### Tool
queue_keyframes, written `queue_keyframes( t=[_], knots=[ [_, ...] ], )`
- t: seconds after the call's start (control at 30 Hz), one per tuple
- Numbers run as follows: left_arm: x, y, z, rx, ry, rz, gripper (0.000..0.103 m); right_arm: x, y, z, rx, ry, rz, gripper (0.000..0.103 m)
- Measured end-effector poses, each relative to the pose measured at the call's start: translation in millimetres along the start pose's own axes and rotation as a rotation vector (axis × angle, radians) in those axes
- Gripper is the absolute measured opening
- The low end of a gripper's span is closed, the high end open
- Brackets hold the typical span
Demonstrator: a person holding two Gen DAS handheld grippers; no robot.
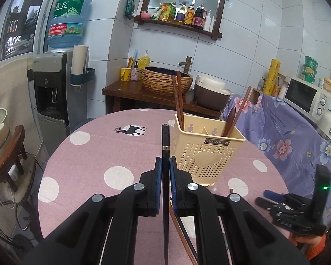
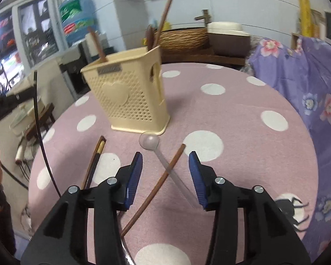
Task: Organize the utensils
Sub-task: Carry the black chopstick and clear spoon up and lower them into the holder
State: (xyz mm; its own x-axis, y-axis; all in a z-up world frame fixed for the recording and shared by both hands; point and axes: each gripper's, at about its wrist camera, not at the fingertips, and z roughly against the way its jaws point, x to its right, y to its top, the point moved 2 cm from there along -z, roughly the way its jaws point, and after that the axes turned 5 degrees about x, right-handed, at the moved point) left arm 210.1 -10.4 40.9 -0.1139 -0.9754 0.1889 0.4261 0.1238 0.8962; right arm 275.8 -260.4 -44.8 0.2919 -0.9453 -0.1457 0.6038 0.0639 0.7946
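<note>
One black chopstick (image 1: 165, 154) sits clamped in the left tongs (image 1: 165, 165).

Black chopstick (image 1: 166, 145) upright beside cream holder (image 1: 206, 152); clear spoon (image 2: 163, 156) crosses brown chopstick (image 2: 156, 183).

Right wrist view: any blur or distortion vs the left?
Right wrist: background and the cream utensil holder smeared by motion blur, the fingers sharp, window at upper left blown out. Left wrist: crisp throughout, the black chopstick and holder label readable. Both: strong fisheye bending, dark corner vignette.
</note>
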Motion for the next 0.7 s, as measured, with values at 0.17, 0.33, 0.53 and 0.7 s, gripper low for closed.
queue_keyframes(
  t=[0.17,0.33,0.53,0.7],
  knots=[
    [2.0,0.7,4.3,0.004,-0.011,-0.002,0.008,-18.1,7.7,-49.3,-0.08,0.06,0.121,0.051],
    [3.4,0.5,6.5,0.007,-0.02,-0.009,0.008,-28.5,7.7,-90.8,-0.156,0.065,0.216,0.054],
    [3.3,0.2,6.7,0.006,-0.029,-0.007,0.008,-30.0,5.8,-115.6,-0.208,0.05,0.233,0.054],
    [5.7,-0.1,7.8,0.009,-0.039,-0.013,0.008,-29.9,5.9,-123.6,-0.207,0.057,0.228,0.054]
  ],
)
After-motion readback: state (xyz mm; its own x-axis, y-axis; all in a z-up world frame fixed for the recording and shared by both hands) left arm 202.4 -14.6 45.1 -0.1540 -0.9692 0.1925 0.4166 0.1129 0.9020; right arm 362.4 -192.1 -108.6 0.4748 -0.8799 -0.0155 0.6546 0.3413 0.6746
